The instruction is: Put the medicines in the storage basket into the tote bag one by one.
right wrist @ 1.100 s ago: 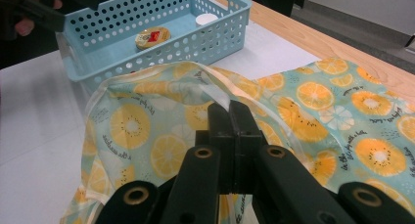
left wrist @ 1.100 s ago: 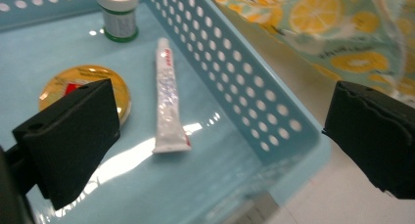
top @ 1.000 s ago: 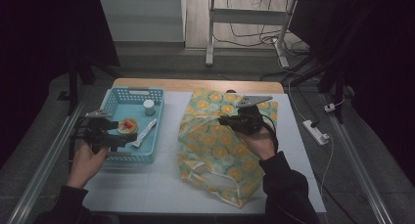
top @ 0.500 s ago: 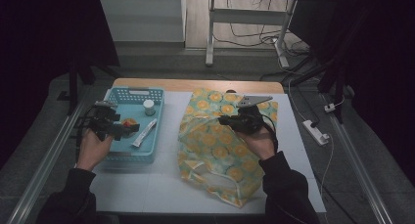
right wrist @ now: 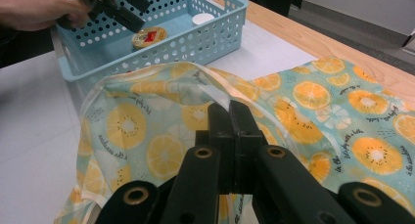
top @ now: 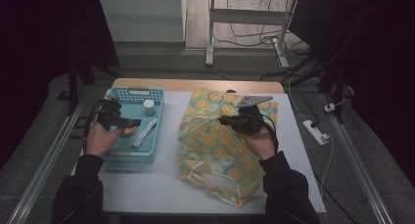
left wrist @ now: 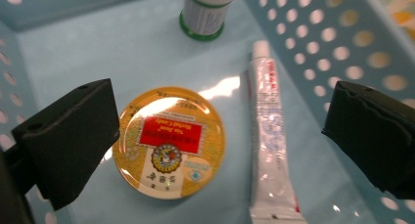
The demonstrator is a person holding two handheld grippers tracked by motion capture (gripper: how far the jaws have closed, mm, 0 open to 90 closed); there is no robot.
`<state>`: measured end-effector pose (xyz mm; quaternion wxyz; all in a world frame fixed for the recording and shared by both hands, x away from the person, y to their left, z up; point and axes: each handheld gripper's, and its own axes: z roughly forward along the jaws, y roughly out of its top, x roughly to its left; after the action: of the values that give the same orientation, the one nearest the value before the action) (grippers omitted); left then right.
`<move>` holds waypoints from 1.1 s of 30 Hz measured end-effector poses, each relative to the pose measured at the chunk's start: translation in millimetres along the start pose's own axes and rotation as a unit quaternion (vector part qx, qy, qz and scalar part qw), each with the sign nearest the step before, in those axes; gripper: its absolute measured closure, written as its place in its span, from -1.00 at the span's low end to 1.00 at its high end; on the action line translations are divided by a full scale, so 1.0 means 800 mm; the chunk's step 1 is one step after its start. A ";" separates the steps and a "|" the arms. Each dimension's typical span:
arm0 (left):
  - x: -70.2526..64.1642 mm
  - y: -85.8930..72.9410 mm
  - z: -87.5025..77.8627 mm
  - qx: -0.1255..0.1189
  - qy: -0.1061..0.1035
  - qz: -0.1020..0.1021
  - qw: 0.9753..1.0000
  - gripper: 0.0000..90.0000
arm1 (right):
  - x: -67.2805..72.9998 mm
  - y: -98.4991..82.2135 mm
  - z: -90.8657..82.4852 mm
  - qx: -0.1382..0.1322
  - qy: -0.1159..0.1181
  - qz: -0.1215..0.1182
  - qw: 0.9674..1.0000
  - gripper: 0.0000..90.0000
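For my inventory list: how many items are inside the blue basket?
3: a round yellow tin between the left gripper's jaws, a white tube beside it, a small white bottle behind. None looks hidden.

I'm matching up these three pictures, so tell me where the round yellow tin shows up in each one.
High view: the tin lies in the blue basket at left, partly behind the left gripper.
Left gripper view: lower centre, beside the left jaw, with the tube to its right.
Right gripper view: upper left, inside the basket.
Shared landmark: the blue basket's perforated wall.
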<state>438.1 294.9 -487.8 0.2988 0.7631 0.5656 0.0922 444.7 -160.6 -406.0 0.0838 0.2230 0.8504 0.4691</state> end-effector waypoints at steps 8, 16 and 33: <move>0.010 0.005 0.023 0.042 0.019 -0.008 0.999 -1.00 | 0.001 0.000 0.001 0.002 0.001 -0.003 1.000 1.00; 0.015 0.007 0.041 0.084 0.039 -0.024 0.995 -1.00 | 0.001 -0.001 0.001 0.003 0.002 -0.004 1.000 1.00; 0.015 0.007 0.048 0.142 0.078 -0.059 0.985 -0.56 | 0.001 -0.002 0.001 0.002 0.002 -0.003 1.000 1.00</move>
<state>465.0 291.2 -518.0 0.1470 0.7536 0.6386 0.0519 443.4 -160.4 -407.2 0.0826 0.2195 0.8524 0.4673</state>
